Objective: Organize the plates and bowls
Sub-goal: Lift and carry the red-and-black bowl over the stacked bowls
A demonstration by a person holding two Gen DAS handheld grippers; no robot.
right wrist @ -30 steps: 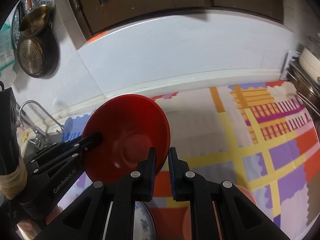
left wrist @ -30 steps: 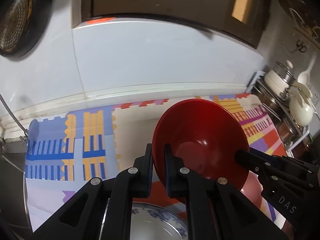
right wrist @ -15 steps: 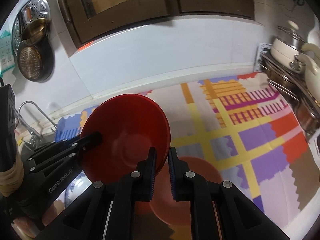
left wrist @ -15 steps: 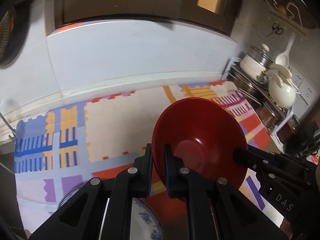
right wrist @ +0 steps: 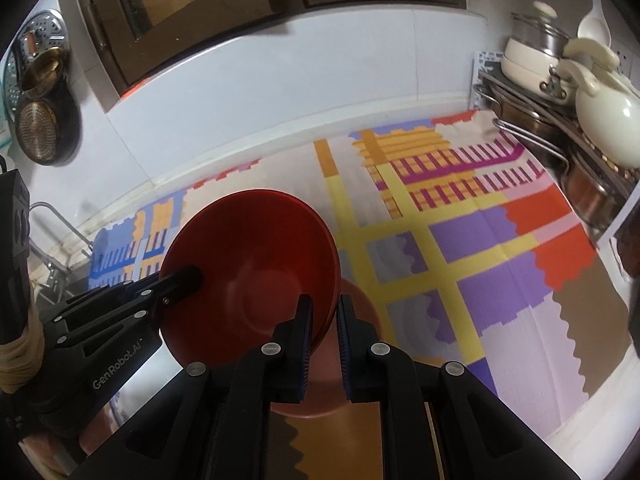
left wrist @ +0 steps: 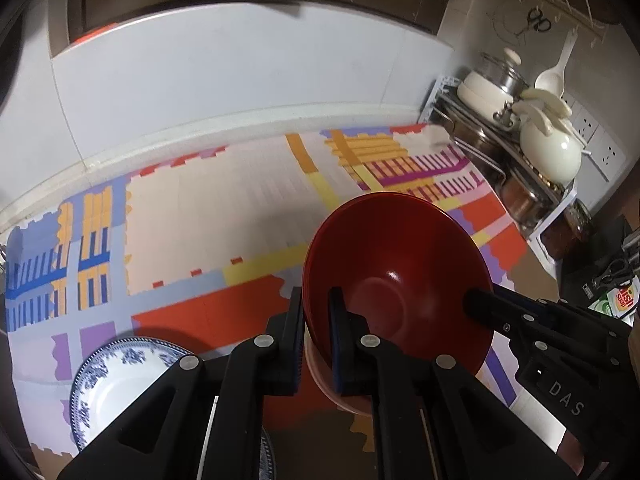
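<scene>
Both my grippers clamp one red bowl [left wrist: 396,280] by opposite rims: left gripper [left wrist: 316,320], right gripper [right wrist: 323,320]. It hangs tilted above a salmon-pink bowl [right wrist: 360,304] on the patterned mat [right wrist: 500,248].

A shiny red bowl [left wrist: 396,280] is tilted and held up off the worktop by its two sides. Under it sits a paler red bowl [right wrist: 360,364]. A blue-and-white plate [left wrist: 116,384] lies flat at the near left.

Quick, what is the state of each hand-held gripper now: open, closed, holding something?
Left hand-held gripper: closed on the rim of the red bowl.
Right hand-held gripper: closed on the opposite rim of the same red bowl.
</scene>
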